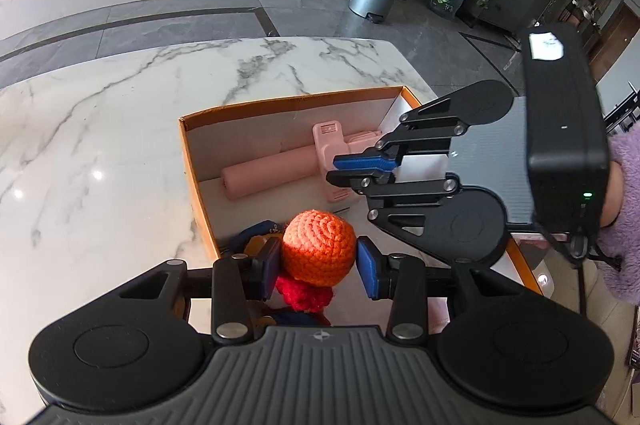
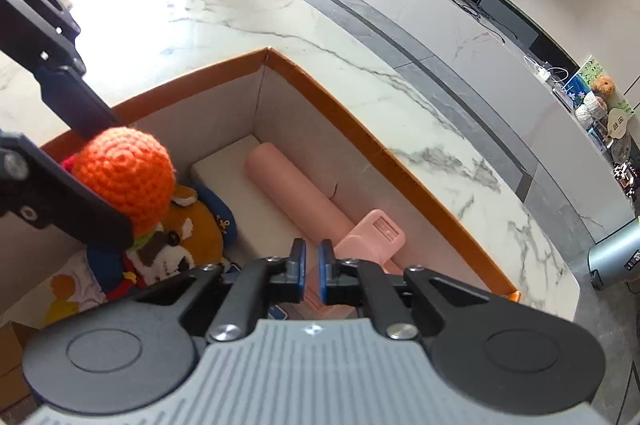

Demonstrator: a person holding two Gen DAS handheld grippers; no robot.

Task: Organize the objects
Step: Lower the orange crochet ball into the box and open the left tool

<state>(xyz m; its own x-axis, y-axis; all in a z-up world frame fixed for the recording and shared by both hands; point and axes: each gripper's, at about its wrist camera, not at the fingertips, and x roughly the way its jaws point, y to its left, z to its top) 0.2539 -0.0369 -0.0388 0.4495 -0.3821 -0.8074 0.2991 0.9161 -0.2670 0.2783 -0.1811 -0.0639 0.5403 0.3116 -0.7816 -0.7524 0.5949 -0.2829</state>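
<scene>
Both wrist views angled steeply down, close over the box (image 1: pixel 192 161) (image 2: pixel 360 129) on the counter (image 1: pixel 100 129) (image 2: pixel 224 21); left faces the far wall, right looks across.

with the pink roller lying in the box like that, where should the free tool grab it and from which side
Grip the pink roller on its bare cylinder, mid-length, coming down from above with the right tool, fingers across the width. It lies flat on the box floor; the far wall runs close alongside it, and its clip end looks blockier.
</scene>
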